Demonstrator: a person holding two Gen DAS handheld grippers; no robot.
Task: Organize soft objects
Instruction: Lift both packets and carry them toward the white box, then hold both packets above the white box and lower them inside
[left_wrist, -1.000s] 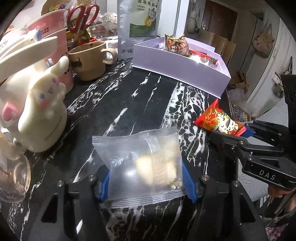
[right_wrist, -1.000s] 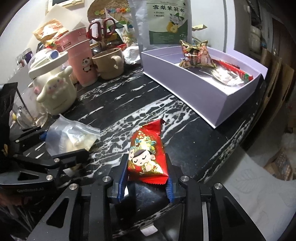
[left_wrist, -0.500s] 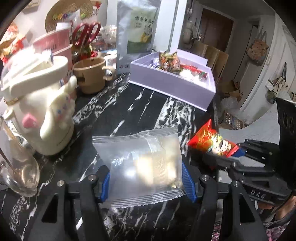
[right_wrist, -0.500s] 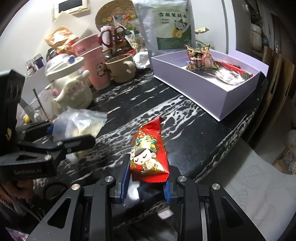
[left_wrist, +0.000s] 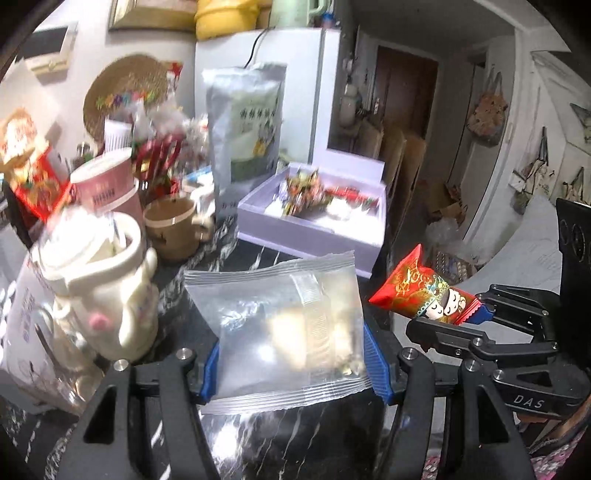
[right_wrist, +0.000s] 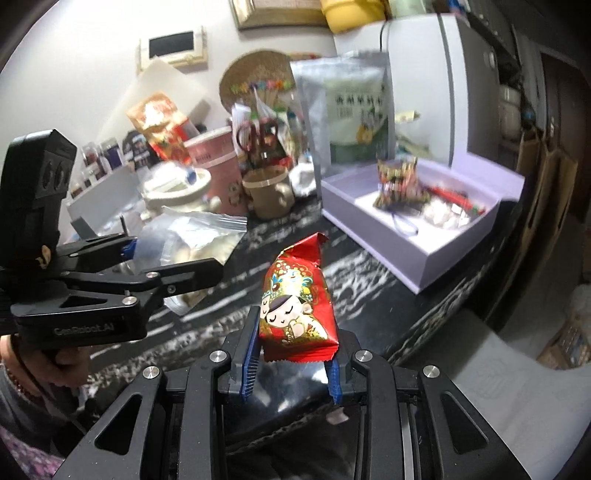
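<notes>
Snack packets are the job here, two of them in the air above the black marbled tabletop (left_wrist: 295, 443). On the left, the left claw (left_wrist: 291, 365) is clamped across the clear packet (left_wrist: 284, 325), blue pads pressing its two side edges; the film bulges and the pale pastry inside sits toward one side. A white bunny jar (left_wrist: 110, 295) and a brown mug (left_wrist: 173, 229) stand close by on that side, so a low swing could clip them. Further right, the right claw (right_wrist: 291, 365) is nearly closed on the tail of the red packet (right_wrist: 295, 306), which sticks up unsupported. That thin, slippery grip could let it pivot or slide out before reaching the lilac box (right_wrist: 424, 236), well apart at the tabletop's far right edge.
</notes>
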